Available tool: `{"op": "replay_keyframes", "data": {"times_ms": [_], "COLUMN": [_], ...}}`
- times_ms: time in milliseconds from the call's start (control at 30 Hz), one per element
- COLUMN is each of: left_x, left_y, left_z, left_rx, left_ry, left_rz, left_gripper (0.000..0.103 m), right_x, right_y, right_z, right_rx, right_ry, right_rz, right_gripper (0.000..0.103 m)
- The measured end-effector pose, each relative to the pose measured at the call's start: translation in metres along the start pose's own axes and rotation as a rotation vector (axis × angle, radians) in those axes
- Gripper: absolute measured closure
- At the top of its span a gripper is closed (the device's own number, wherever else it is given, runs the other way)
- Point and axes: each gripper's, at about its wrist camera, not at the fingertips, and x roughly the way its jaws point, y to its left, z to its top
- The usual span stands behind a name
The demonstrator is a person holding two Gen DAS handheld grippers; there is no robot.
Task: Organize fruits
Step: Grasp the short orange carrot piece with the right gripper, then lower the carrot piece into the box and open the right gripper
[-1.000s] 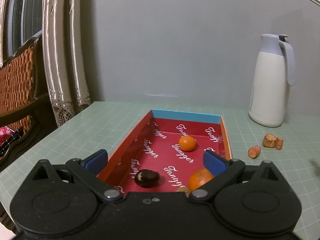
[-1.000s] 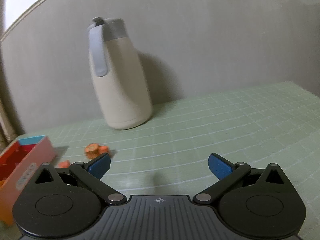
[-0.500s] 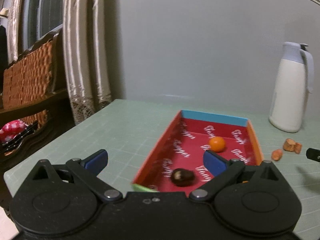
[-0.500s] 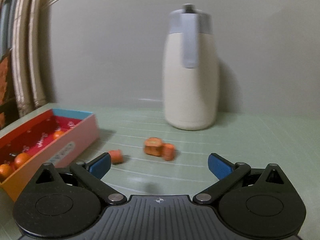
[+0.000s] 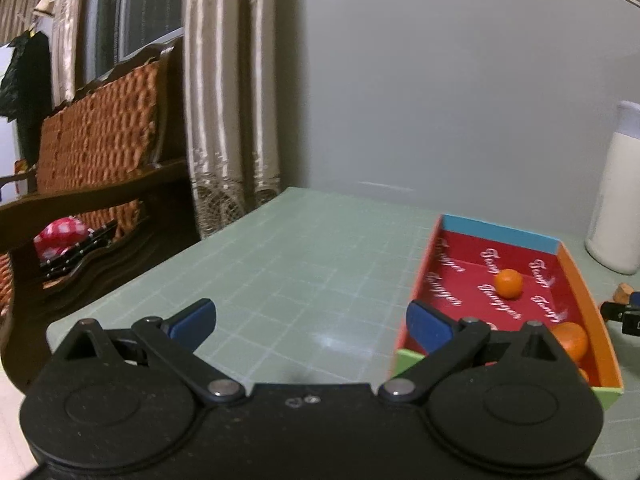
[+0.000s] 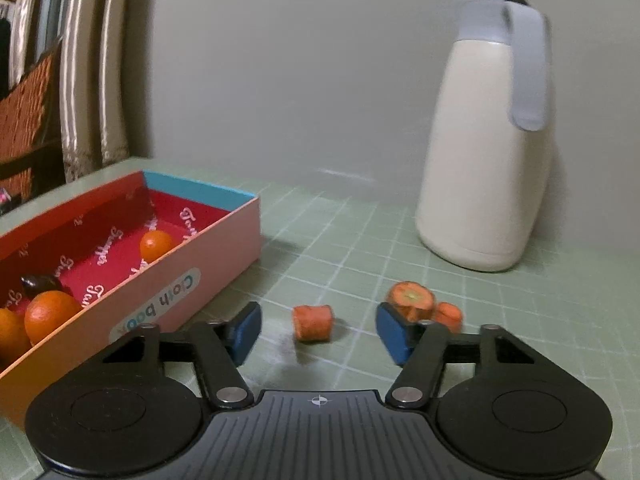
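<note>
A red-lined cardboard box (image 6: pixel 192 284) (image 5: pixel 580 280) lies on the green grid mat. It holds a small orange (image 6: pixel 156 245) (image 5: pixel 508 283), larger oranges (image 6: pixel 50 314) (image 5: pixel 570 338) and a dark chestnut (image 6: pixel 40 283). Three carrot chunks lie on the mat right of the box: one (image 6: pixel 313 323) between my right fingers, two (image 6: pixel 412 300) behind the right fingertip. My right gripper (image 6: pixel 318 332) is open and empty, low over the mat. My left gripper (image 5: pixel 310 324) is open and empty, left of the box over bare mat.
A cream thermos jug with a grey lid (image 6: pixel 488 140) (image 5: pixel 616 200) stands behind the carrots by the wall. A wicker-backed wooden bench (image 5: pixel 92 184) and curtains (image 5: pixel 224 100) stand past the table's left edge.
My right gripper swung left and closed in on the carrot chunks, and its jaws narrowed a little. My left gripper moved left, away from the box.
</note>
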Motion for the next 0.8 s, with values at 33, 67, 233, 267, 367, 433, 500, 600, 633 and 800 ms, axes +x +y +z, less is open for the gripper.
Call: {"op": "replay_keyframes", "data": {"times_ms": [33, 67, 233, 267, 367, 433, 500, 600, 633, 800], "left_x": [0.0, 0.001, 0.003, 0.002, 0.002, 0.002, 0.002, 0.002, 0.003, 0.002], "left_y": [0.005, 0.008, 0.02, 0.02, 0.02, 0.02, 0.019, 0.021, 0.021, 0.023], "left_z": [0.0, -0.001, -0.001, -0.002, -0.002, -0.002, -0.002, -0.003, -0.003, -0.003], "left_rx": [-0.009, -0.016, -0.045, -0.047, -0.054, -0.067, -0.077, -0.08, -0.08, -0.051], "left_ry": [0.001, 0.004, 0.015, 0.016, 0.021, 0.022, 0.025, 0.04, 0.051, 0.053], "left_rz": [0.007, 0.013, 0.02, 0.019, 0.019, 0.024, 0.031, 0.037, 0.038, 0.068], "left_gripper": [0.007, 0.007, 0.007, 0.007, 0.006, 0.006, 0.006, 0.006, 0.006, 0.006], "right_x": [0.003, 0.006, 0.021, 0.021, 0.017, 0.014, 0.01, -0.004, -0.011, -0.037], "right_y": [0.001, 0.002, -0.004, -0.005, -0.006, -0.007, -0.006, 0.0, 0.004, 0.029], "right_z": [0.001, 0.002, 0.006, 0.006, 0.005, 0.004, 0.006, 0.012, 0.016, 0.03], "right_rx": [-0.002, -0.001, 0.032, 0.037, 0.046, 0.061, 0.069, 0.07, 0.065, 0.028], "right_ry": [0.006, 0.012, 0.073, 0.074, 0.057, 0.053, 0.048, 0.006, -0.015, -0.098], "right_rz": [-0.006, -0.007, 0.001, 0.005, 0.002, 0.001, 0.006, 0.021, 0.028, 0.091], "right_gripper": [0.045, 0.045, 0.081, 0.081, 0.081, 0.081, 0.081, 0.081, 0.081, 0.081]}}
